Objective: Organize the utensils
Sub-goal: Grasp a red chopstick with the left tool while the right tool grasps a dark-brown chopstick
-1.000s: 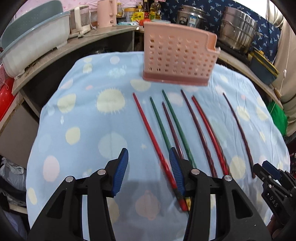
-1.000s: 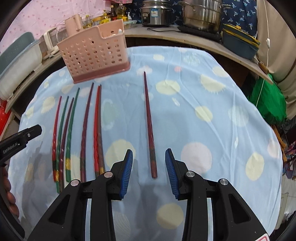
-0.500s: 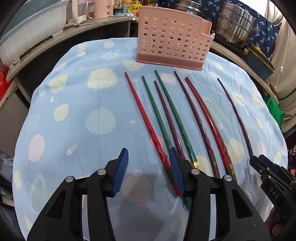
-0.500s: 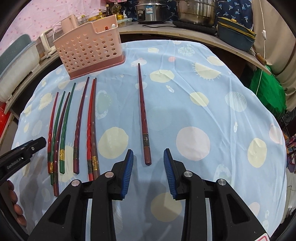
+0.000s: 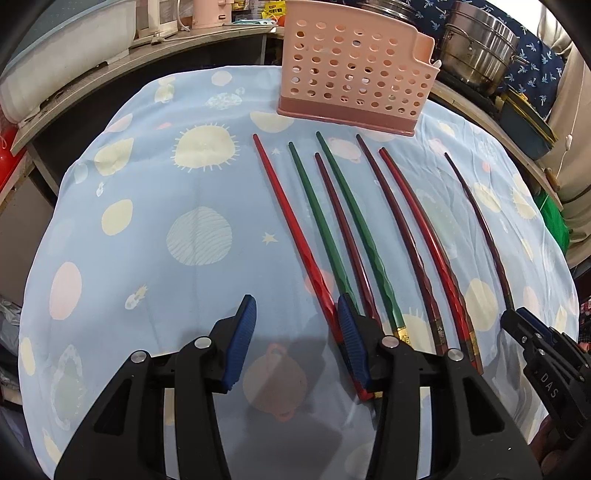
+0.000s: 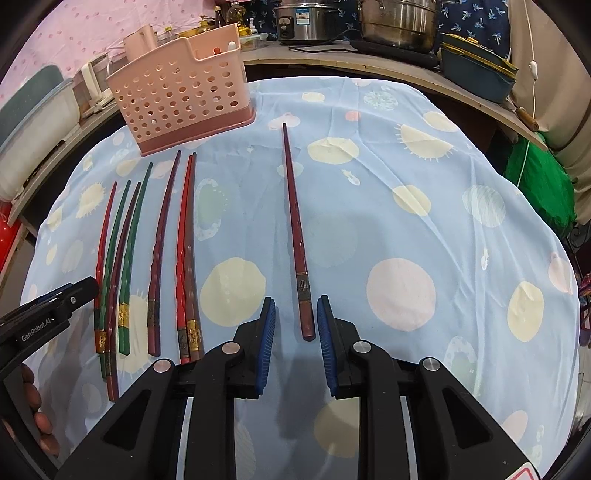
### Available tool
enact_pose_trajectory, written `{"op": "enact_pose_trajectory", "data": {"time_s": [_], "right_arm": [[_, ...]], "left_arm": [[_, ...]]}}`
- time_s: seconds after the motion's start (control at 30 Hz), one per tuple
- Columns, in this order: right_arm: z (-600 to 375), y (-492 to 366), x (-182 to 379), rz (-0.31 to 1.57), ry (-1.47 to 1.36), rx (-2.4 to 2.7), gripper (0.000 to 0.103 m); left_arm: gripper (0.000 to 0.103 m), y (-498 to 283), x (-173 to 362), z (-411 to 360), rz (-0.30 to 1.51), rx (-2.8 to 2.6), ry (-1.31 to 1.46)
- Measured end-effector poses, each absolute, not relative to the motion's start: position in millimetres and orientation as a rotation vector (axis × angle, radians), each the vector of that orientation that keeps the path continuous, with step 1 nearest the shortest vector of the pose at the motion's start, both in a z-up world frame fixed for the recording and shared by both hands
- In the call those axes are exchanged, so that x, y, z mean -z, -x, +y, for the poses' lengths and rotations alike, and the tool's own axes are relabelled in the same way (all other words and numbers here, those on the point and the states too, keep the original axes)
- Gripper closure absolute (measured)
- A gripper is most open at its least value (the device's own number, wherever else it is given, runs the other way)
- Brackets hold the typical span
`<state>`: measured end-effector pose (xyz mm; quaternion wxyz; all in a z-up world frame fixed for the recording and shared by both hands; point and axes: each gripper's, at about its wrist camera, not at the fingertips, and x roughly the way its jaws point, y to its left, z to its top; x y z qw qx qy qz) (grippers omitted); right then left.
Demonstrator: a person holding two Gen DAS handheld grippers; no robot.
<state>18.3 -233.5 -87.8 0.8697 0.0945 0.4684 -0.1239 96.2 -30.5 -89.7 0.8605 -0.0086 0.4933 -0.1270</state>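
Several chopsticks lie side by side on a blue patterned tablecloth (image 5: 147,229). A pink perforated utensil basket (image 5: 354,70) stands upright behind them; it also shows in the right wrist view (image 6: 184,99). My left gripper (image 5: 297,339) is open, low over the cloth; its right finger sits over the thick ends of the red chopstick (image 5: 291,236) and a green chopstick (image 5: 321,225). My right gripper (image 6: 295,336) is open, its fingers on either side of the thick end of a lone dark red chopstick (image 6: 295,221), not touching it.
A curved counter behind the table holds steel pots (image 5: 476,55), a rice cooker (image 6: 299,22), a dark lidded container (image 6: 476,70), bottles and a pale tub (image 5: 62,62). A green bag (image 6: 535,177) sits at the right. The cloth falls off at the table's edges.
Both grippers have moved forward and lower toward the chopsticks. The lone dark red chopstick's end now lies between the right fingers. Both stay open.
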Motion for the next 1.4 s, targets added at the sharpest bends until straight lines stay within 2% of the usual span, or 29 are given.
{"op": "enact_pose_trajectory", "data": {"time_s": [0.37,0.6,0.93,1.27,1.33,1.4], "right_arm": [[-231.9,-19.6,92.2,0.979,-0.181,0.261,0.081],[-231.7,-17.6,92.0,0.978,-0.185,0.261,0.082],[-230.8,-13.3,92.7,0.973,-0.179,0.260,0.092],[-230.9,-10.2,93.0,0.969,-0.173,0.256,0.096],[-230.1,-9.7,92.8,0.968,-0.169,0.257,0.096],[-229.7,-8.6,92.2,0.968,-0.170,0.255,0.096]], "left_arm": [[0.059,-88.2,95.3,-40.3,1.006,0.257,-0.088],[0.068,-77.6,94.8,-27.3,1.006,0.262,-0.095],[0.074,-61.7,94.1,-1.9,1.011,0.268,-0.066],[0.074,-48.0,93.7,4.1,1.021,0.283,-0.055],[0.082,-47.5,93.6,4.5,1.020,0.281,-0.054],[0.095,-47.8,93.6,6.7,1.025,0.289,-0.042]]}}
